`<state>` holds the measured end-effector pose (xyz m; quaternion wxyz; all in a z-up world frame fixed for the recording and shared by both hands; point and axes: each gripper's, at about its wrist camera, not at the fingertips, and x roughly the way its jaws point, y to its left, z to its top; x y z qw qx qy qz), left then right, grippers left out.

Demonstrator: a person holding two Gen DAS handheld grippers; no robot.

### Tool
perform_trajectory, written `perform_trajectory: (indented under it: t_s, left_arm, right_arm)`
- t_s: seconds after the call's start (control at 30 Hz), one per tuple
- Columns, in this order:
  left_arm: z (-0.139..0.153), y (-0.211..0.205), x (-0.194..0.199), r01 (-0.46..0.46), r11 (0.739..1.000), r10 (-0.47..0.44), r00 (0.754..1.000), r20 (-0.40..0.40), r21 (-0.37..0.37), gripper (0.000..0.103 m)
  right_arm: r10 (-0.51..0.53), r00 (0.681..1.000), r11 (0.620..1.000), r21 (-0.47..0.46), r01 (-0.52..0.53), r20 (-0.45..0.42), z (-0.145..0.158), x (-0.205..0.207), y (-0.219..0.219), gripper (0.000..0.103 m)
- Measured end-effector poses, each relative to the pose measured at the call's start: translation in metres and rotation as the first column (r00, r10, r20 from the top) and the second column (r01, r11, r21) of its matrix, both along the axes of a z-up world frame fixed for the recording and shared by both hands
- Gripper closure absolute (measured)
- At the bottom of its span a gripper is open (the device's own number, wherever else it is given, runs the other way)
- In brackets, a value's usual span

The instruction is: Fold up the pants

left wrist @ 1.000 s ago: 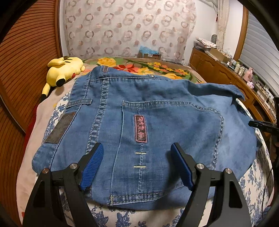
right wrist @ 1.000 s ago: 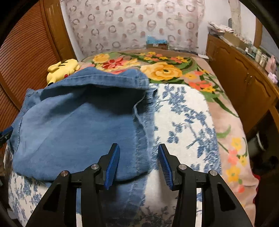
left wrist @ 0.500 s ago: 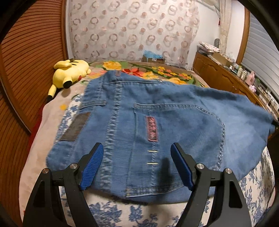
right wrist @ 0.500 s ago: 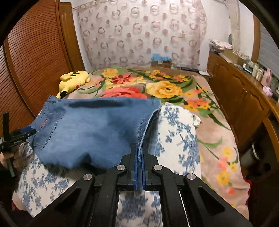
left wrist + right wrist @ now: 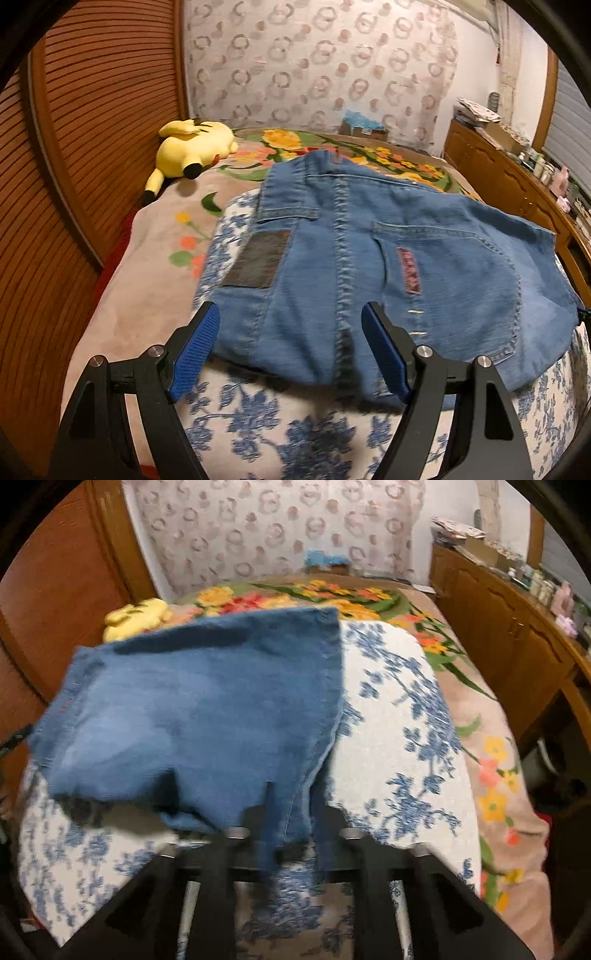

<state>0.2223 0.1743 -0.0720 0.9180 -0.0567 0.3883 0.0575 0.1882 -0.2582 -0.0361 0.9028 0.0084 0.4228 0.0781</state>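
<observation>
The blue denim pants (image 5: 369, 266) lie folded on a blue-flowered white cloth (image 5: 266, 417) on the bed, back pocket and dark leather patch facing up. My left gripper (image 5: 291, 354) is open and empty, its blue pads either side of the pants' near edge, just above it. My right gripper (image 5: 291, 834) is shut on the pants' near right edge; the denim (image 5: 199, 716) hangs over the closed fingers and hides the pads. The pants' right part looks lifted off the cloth.
A yellow plush toy (image 5: 192, 147) lies at the far left of the bed. A flowered blanket (image 5: 495, 775) covers the bed. A wooden cabinet (image 5: 509, 627) with small items runs along the right. A wooden slatted wall (image 5: 74, 147) stands to the left.
My right gripper has shut on the pants' right edge and pulled it up and toward me. My left gripper stayed open and shifted left along the near edge.
</observation>
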Motion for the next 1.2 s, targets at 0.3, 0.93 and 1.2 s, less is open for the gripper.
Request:
perform_trajectory:
  t_s: [0.3,0.93,1.2]
  left_arm:
    - [-0.015,0.014,-0.005,-0.033,0.999,0.033,0.999,-0.037,-0.001,0.023]
    - [-0.029,0.033,0.005,-0.101,0.989,0.095,0.994,-0.054,-0.112,0.041]
    - [-0.022,0.033,0.004,-0.092,0.987,0.091,0.996,-0.017,-0.128,0.080]
  right_arm:
    - [0.018,1.000,1.000,0.013,-0.017,-0.017,-0.009,0.006,0.011,0.059]
    - [0.047,0.999,0.996,-0.081,-0.045,0.018,0.000,-0.009,0.039,0.063]
    - [0.094,0.995,0.989,-0.119,-0.089,0.038,0.002,-0.010,0.049,0.088]
